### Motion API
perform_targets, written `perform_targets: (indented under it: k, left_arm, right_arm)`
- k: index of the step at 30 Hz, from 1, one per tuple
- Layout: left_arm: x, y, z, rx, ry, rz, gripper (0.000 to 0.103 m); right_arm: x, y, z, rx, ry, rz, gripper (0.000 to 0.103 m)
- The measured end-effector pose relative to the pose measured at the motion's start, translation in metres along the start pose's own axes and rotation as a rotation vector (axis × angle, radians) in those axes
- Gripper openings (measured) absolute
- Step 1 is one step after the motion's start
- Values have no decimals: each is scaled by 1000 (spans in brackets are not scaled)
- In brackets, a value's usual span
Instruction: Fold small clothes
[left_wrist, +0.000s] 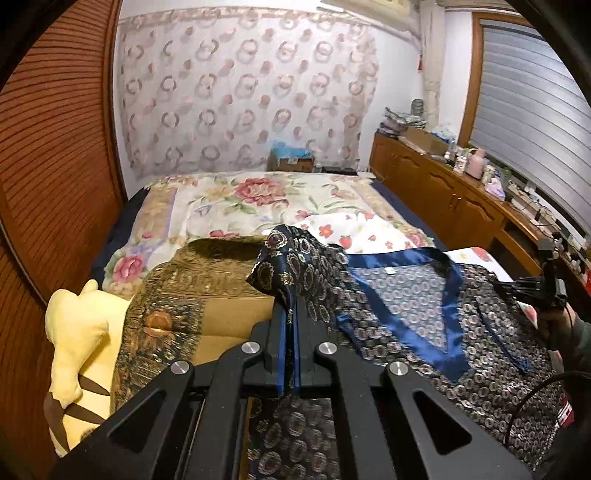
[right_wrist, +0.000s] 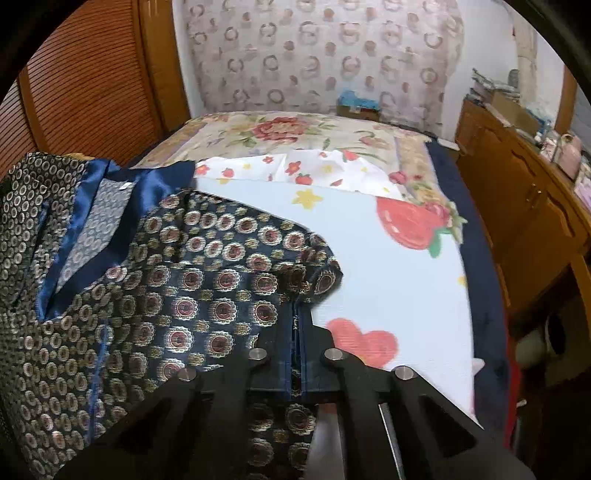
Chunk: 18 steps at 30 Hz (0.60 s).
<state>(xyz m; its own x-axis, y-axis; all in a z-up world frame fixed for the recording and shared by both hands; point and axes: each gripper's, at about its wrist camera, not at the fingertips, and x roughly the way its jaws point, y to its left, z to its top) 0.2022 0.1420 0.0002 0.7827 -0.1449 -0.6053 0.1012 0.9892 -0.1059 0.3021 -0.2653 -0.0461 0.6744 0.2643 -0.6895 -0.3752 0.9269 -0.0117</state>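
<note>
Left gripper (left_wrist: 291, 321), frame centre: pinching raised edge of dark-blue medallion-patterned satin garment (left_wrist: 461, 314). Right gripper (right_wrist: 301, 321), lower centre: clamped on same garment's sleeve edge (right_wrist: 317, 273).

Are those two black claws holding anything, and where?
Both grip the navy satin medallion-print garment: the left gripper pinches a lifted edge fold, the right gripper its other edge.

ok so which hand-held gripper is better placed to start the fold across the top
Left, probably. The left hand-held gripper is shut on a raised sleeve end of the patterned top; the right hand-held gripper pinches fabric low against the bedding.
</note>
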Motion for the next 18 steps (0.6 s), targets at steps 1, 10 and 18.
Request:
perform_targets:
  k: [1, 10, 18]
  left_arm:
    - [-3, -3, -1, 3, -4, -3, 4]
    - [-49, -30, -31, 30, -57, -38, 4]
    - [-90, -41, -80, 18, -72, -34, 4]
  right_arm:
    - [-5, 2, 0, 2, -20, 3, 2]
    - [-78, 26, -17, 12, -200, 30, 2]
    - [-135, 41, -77, 31, -267, 76, 2]
